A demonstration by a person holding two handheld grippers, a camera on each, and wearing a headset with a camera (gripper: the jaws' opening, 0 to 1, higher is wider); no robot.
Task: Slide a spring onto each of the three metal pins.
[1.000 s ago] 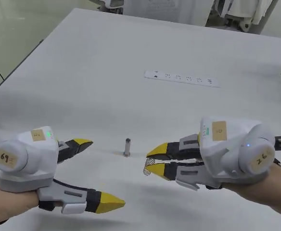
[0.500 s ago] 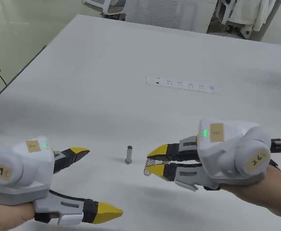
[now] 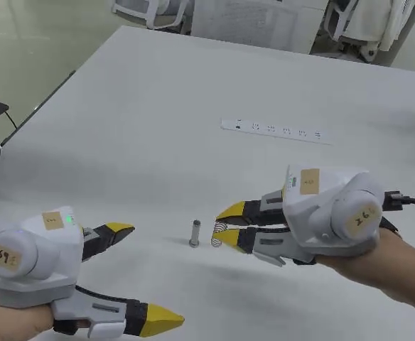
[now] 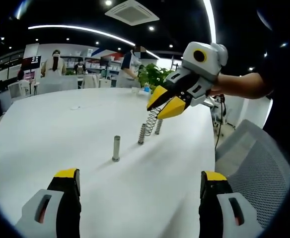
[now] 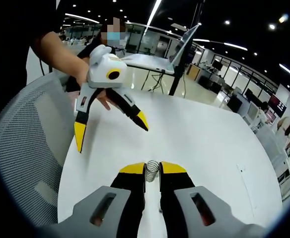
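My right tool [image 3: 225,226], white-bodied with yellow-tipped black jaws, is clenched on a small silver coil spring [image 3: 218,233], holding it just beside a short upright grey metal pin [image 3: 195,233] on the white worktop [image 3: 158,106]. My left tool [image 3: 145,275], of the same make, hovers released, jaws wide, nearer me. The spring seems level with the pin, not above it. The pin looks free-standing, so a sideways nudge could topple it. A tilted spring could catch the pin's top and flick free.
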